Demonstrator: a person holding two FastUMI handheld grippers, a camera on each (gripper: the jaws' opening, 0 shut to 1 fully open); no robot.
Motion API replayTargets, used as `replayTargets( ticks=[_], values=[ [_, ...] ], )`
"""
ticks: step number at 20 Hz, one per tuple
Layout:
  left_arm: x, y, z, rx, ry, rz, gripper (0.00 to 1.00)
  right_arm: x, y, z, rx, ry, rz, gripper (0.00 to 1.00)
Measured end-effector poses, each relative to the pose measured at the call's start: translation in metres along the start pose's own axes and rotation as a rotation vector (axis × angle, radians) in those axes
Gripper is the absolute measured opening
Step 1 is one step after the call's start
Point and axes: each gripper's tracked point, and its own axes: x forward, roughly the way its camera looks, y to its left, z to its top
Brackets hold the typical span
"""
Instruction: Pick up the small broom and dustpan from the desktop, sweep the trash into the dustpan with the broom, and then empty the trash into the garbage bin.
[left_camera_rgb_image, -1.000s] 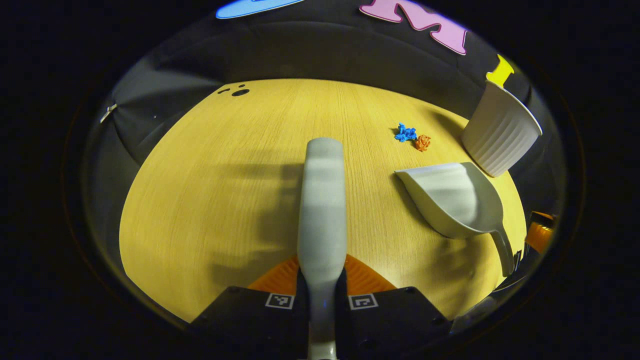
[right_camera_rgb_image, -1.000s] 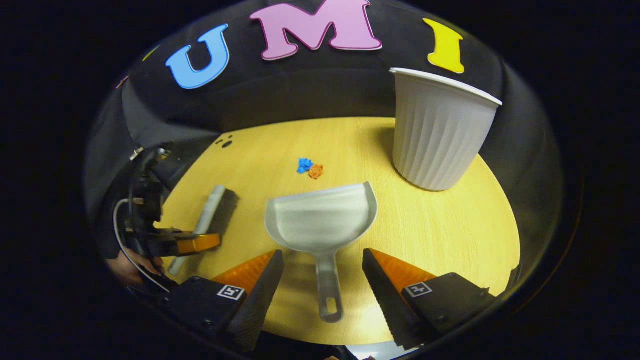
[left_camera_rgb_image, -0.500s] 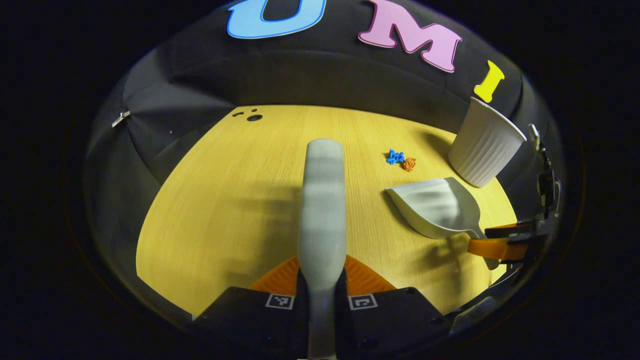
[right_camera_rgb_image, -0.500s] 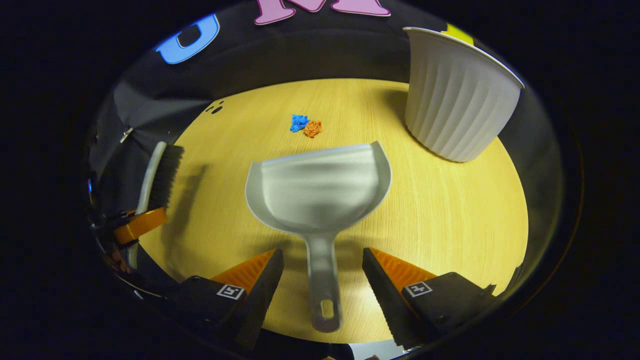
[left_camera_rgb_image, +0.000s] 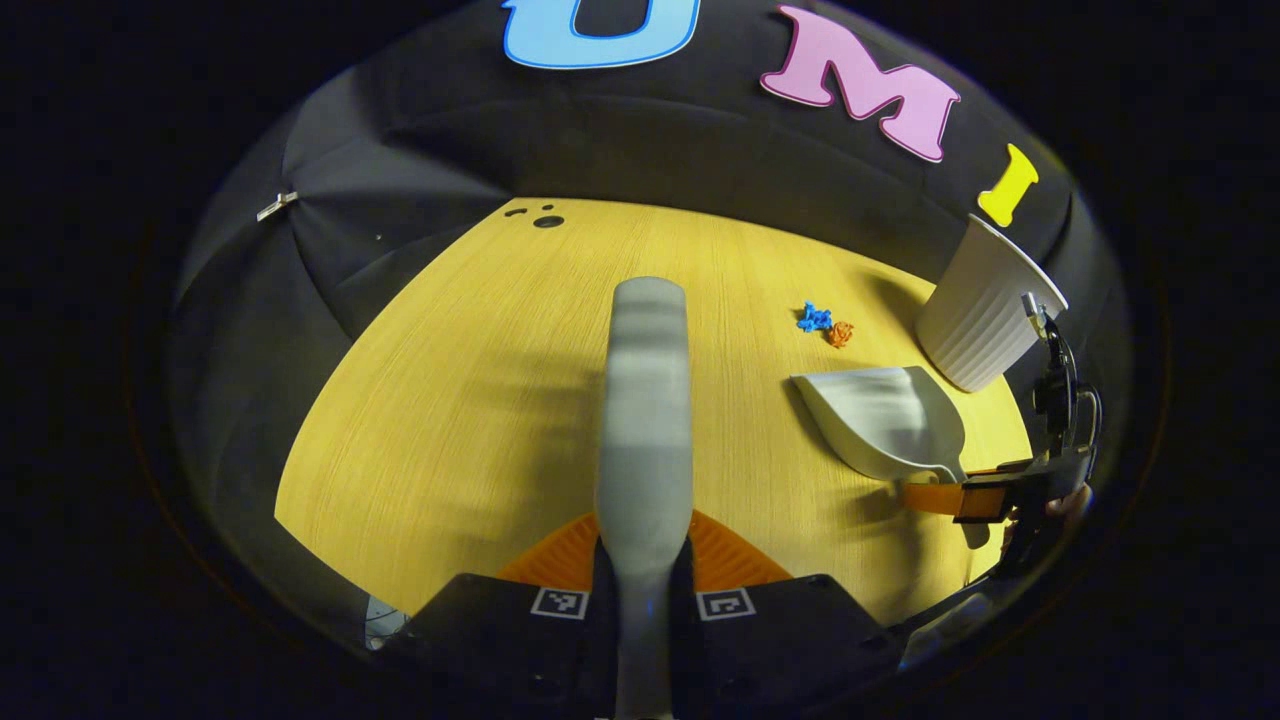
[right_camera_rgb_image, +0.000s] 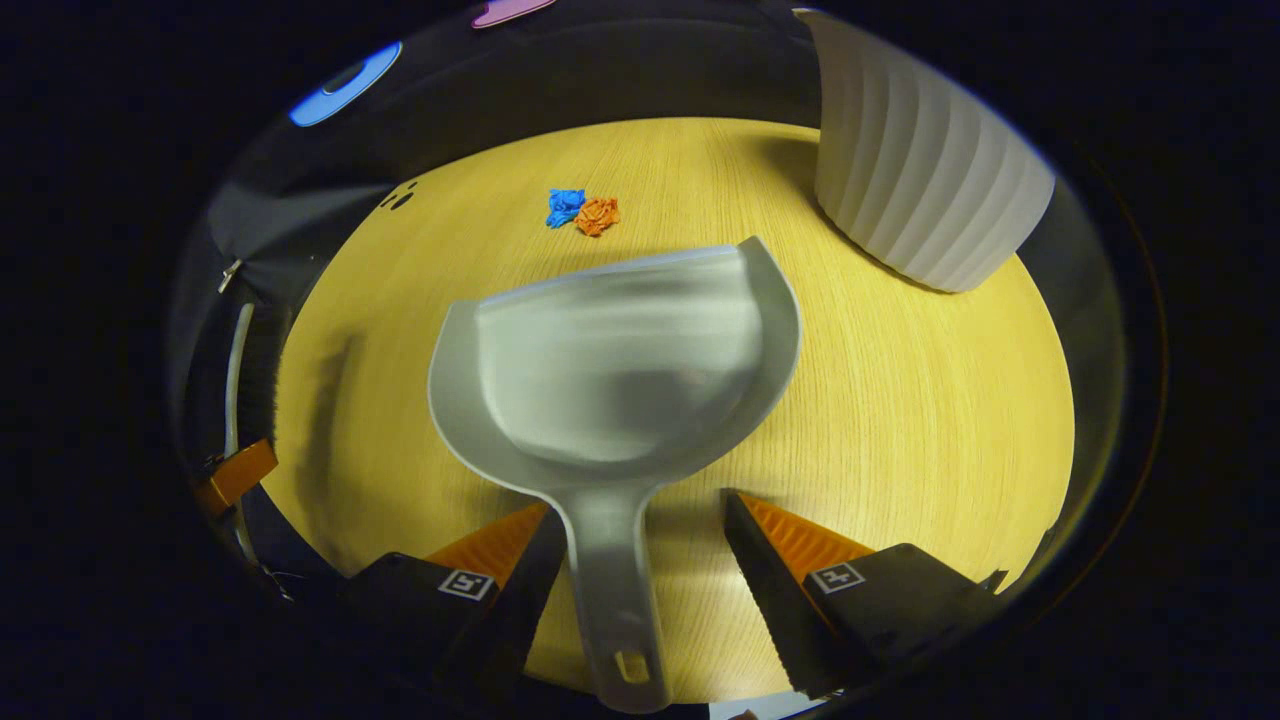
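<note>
Desk (left_camera_rgb_image: 480, 400): yellow wood-grain top, lower centre of both views, with small dark holes (left_camera_rgb_image: 540, 218) near its far edge, upper centre-left of the left gripper view. Broom (left_camera_rgb_image: 645, 420): pale grey handle running up the middle of the left gripper view from the bottom edge, held off the desk; in the right gripper view it stands as a thin pale strip with dark bristles at the far left edge (right_camera_rgb_image: 238, 370). Left gripper (left_camera_rgb_image: 645, 570): bottom centre of its own view, jaws pressed onto the broom handle from both sides. Dustpan (right_camera_rgb_image: 620, 370): grey, centre of the right gripper view, mouth toward the top of the frame, handle reaching to the bottom edge; lying on the desk at right of centre in the left gripper view (left_camera_rgb_image: 885, 420). Right gripper (right_camera_rgb_image: 640, 560): bottom of its own view, jaws spread to either side of the dustpan handle (contact with the handle cannot be told); seen at the right edge of the left gripper view at the dustpan handle (left_camera_rgb_image: 985, 497). Trash: one blue scrap (right_camera_rgb_image: 565, 206) and one orange scrap (right_camera_rgb_image: 597, 215), crumpled, touching, upper centre-left, just beyond the dustpan mouth. Bin (right_camera_rgb_image: 925, 180): white, ribbed, upper right, on the desk beyond the dustpan.
</note>
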Motion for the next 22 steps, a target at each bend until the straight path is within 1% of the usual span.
replayTargets(
  ticks=[1,3,4,6,8,9,10,11,12,14,15,17,19,21,22],
  values=[
    [0.001,-0.001,-0.003,-0.021,0.011,0.0,0.25,0.002,0.0,0.003,-0.008,-0.01,0.002,0.92],
    [0.002,-0.002,-0.005,-0.067,0.017,0.002,0.25,0.003,0.005,0.003,-0.022,-0.006,-0.001,0.63],
    [0.003,-0.004,-0.005,-0.08,0.021,-0.001,0.25,0.004,0.005,0.004,-0.036,-0.002,-0.002,0.59],
    [0.004,-0.006,-0.007,-0.078,0.027,0.001,0.25,0.004,0.0,0.004,-0.054,0.001,-0.018,0.58],
    [0.007,-0.007,-0.008,-0.067,0.03,0.005,0.25,0.005,-0.003,0.005,-0.047,0.001,-0.041,0.52],
    [0.008,-0.008,-0.009,-0.065,0.034,0.005,0.25,0.008,-0.003,0.004,-0.035,0.004,-0.038,0.46],
    [0.01,-0.009,-0.008,-0.065,0.036,0.003,0.25,0.006,-0.003,0.005,-0.014,0.001,-0.035,0.44],
    [0.012,-0.011,-0.01,-0.064,0.041,-0.001,0.25,0.004,-0.003,0.005,0.025,0.004,-0.034,0.44],
    [0.014,-0.011,-0.008,-0.058,0.046,-0.001,0.25,0.006,-0.003,0.005,0.047,0.008,-0.017,0.43],
    [0.017,-0.01,-0.003,-0.047,0.046,-0.002,0.25,0.004,-0.002,0.006,0.086,0.025,0.039,0.36],
    [0.02,-0.009,0.0,-0.037,0.046,-0.003,0.25,0.003,-0.001,0.006,0.109,0.03,0.066,0.38],
    [0.028,-0.008,0.007,0.0,0.055,-0.003,0.25,0.003,-0.003,0.005,0.139,0.039,0.101,0.37],
    [0.035,-0.01,0.016,0.038,0.063,-0.004,0.25,0.002,-0.004,0.005,0.134,0.038,0.104,0.35],
    [0.044,-0.016,0.027,0.073,0.069,-0.017,0.25,0.002,-0.004,0.002,0.11,0.04,0.091,0.36],
    [0.05,-0.019,0.034,0.09,0.074,-0.023,0.25,0.002,-0.005,0.0,0.092,0.042,0.085,0.39]
  ],
)
